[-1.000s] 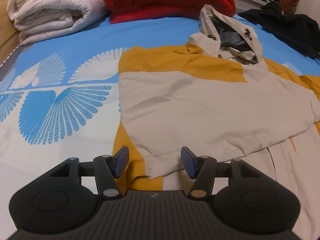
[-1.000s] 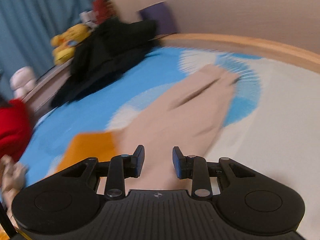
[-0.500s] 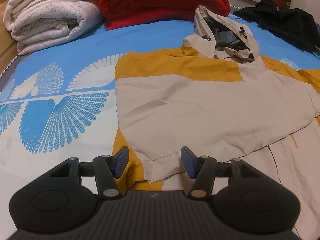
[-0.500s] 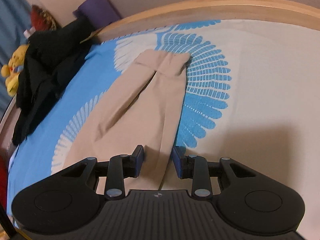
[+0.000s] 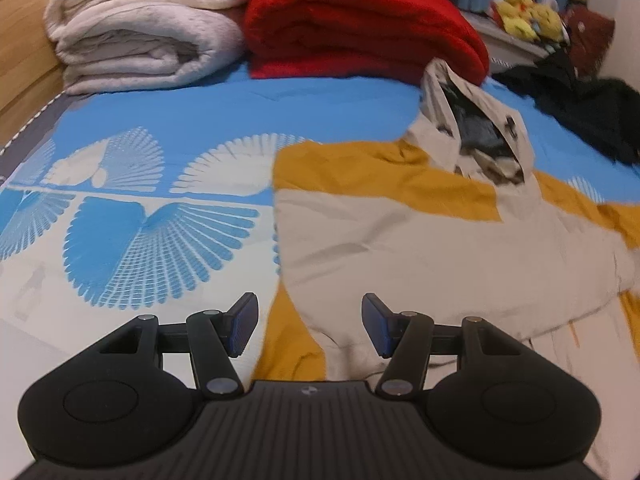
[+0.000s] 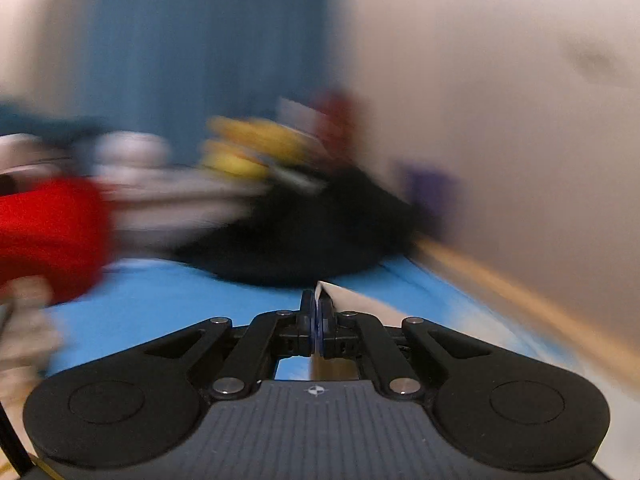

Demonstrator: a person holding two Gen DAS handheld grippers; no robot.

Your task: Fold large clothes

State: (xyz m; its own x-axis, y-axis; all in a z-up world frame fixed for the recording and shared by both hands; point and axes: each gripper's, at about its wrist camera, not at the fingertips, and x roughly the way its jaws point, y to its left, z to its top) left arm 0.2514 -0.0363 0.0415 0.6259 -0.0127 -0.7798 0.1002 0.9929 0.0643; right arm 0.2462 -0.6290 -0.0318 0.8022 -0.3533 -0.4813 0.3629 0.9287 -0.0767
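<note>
A beige and mustard hooded jacket (image 5: 420,248) lies spread on the blue patterned bedcover (image 5: 168,216), its hood (image 5: 480,132) towards the far blankets. My left gripper (image 5: 309,308) hovers open over the jacket's near left corner, with nothing between its fingers. In the right wrist view, which is heavily blurred, my right gripper (image 6: 319,304) has its jaws closing tight on the edge of the jacket's beige sleeve (image 6: 348,300). The cloth sticks up between the pads and trails off to the right.
Folded white blankets (image 5: 140,40) and a red blanket (image 5: 360,28) are stacked at the far end of the bed. Black clothes (image 5: 592,108) lie at the far right, with yellow plush toys (image 5: 524,16) behind. A wooden bed frame (image 5: 24,60) runs along the left.
The right gripper went from open over the flat beige sleeve to shut on its edge, then swung up fast, blurring its view. The left gripper rose a little and stayed open.
</note>
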